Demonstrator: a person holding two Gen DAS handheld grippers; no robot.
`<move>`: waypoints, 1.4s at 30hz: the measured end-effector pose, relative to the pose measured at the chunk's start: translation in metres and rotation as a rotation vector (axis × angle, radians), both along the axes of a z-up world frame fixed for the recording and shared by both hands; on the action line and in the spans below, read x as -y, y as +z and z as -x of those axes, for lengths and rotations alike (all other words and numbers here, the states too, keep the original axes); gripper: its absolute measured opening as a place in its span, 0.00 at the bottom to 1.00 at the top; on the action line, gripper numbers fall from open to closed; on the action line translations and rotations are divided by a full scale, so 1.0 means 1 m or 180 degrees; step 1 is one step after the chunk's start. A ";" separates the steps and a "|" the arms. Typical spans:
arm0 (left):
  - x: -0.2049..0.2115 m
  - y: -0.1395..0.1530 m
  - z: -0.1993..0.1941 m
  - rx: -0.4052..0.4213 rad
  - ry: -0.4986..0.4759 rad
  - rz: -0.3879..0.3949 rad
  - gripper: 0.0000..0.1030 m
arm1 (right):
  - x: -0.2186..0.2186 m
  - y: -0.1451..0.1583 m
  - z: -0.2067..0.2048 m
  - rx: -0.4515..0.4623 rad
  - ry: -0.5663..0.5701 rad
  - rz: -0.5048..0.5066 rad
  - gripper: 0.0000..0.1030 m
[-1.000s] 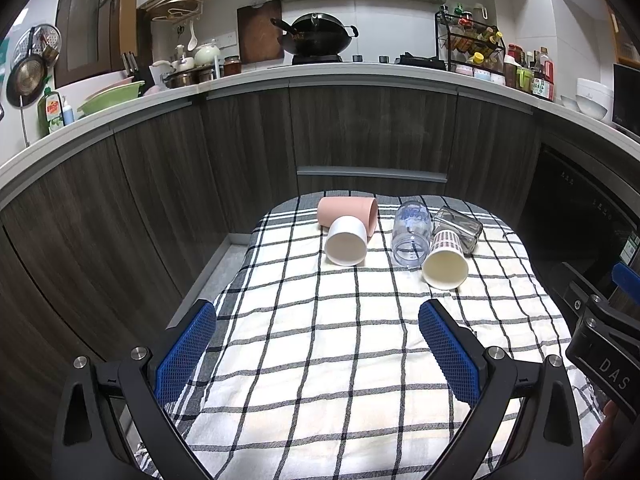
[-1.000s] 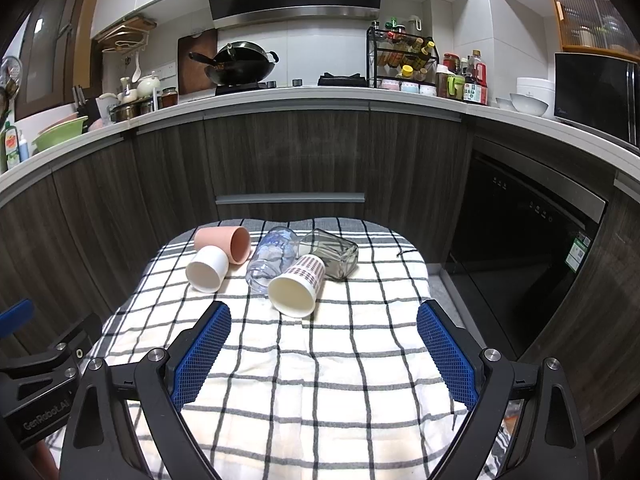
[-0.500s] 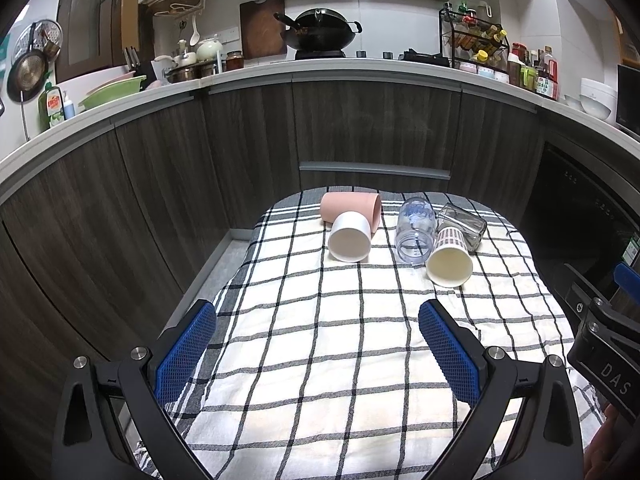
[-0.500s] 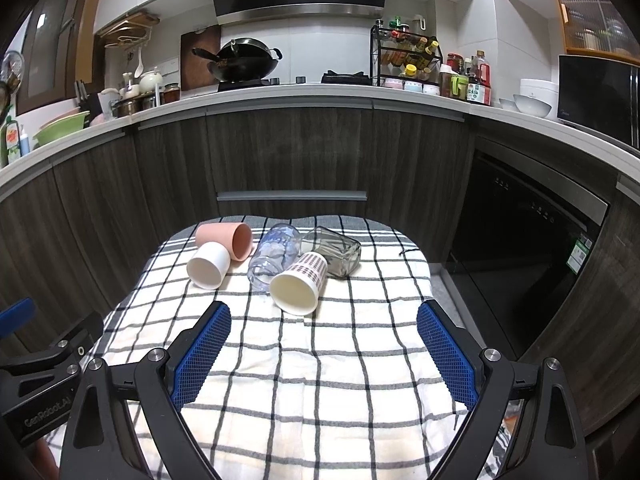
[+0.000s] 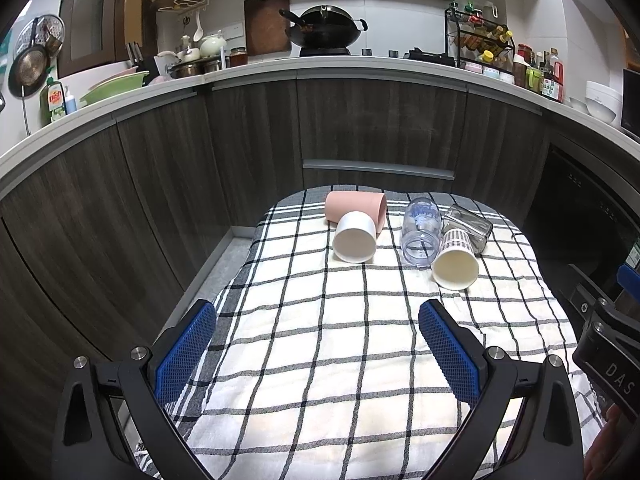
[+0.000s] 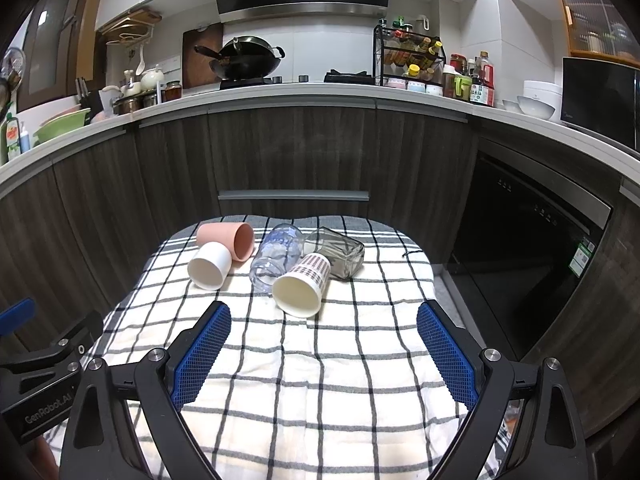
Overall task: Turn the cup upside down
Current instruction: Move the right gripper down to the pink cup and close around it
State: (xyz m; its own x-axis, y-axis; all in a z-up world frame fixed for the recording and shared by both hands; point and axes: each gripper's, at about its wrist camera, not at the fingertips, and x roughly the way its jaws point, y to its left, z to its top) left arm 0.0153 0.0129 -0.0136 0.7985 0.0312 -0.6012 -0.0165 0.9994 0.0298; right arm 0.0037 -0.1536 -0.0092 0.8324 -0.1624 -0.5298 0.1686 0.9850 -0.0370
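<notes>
A small counter draped in a black-and-white checked cloth [image 5: 360, 360] fills the lower centre of both wrist views, with dark wood kitchen cabinets [image 5: 160, 184] curving behind it across the middle of each frame and a black dishwasher front [image 6: 520, 248] at the right. In the left wrist view, the left gripper [image 5: 316, 344] sits low at the bottom of the frame, level and pointing forward over the near part of the cloth, its blue-padded fingers [image 5: 186, 350] spread wide apart and holding nothing. In the right wrist view, the right gripper [image 6: 324, 344] has the same pose at the bottom of the frame, its blue fingers [image 6: 446, 354] also spread wide and empty. Part of the other gripper's black body shows at the lower right edge of the left view and the lower left edge of the right view, so the two are side by side. A broad stretch of bare cloth lies between the fingers and the objects, which cluster near the far edge of the counter, above centre in both frames. All five lie on their sides: a grey-tinted glass jar [image 6: 340, 254] furthest right, a clear plastic bottle [image 6: 278, 256] beside it, a pink cup [image 6: 226, 238] at the left rear, a patterned paper cup [image 6: 302, 290] nearest the grippers with its mouth facing the camera, touching the bottle and jar, and a white cup [image 6: 210, 266] just in front of the pink one, mouth also facing forward. The cloth's left edge drops off toward the cabinets.
</notes>
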 end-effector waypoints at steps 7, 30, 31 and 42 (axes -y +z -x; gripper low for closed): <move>-0.001 0.003 -0.011 0.0003 0.0068 -0.0004 1.00 | -0.002 0.001 -0.008 -0.0022 0.0035 0.0001 0.91; -0.030 0.003 -0.118 -0.0309 0.1362 0.0419 1.00 | -0.033 0.025 -0.199 -0.0565 0.1272 0.0246 0.91; -0.032 0.003 -0.123 -0.0327 0.1438 0.0433 1.00 | -0.036 0.025 -0.211 -0.0625 0.1342 0.0276 0.91; -0.029 -0.021 -0.169 -0.0636 0.1720 0.0516 1.00 | -0.088 0.000 -0.309 -0.1322 0.2072 0.0690 0.91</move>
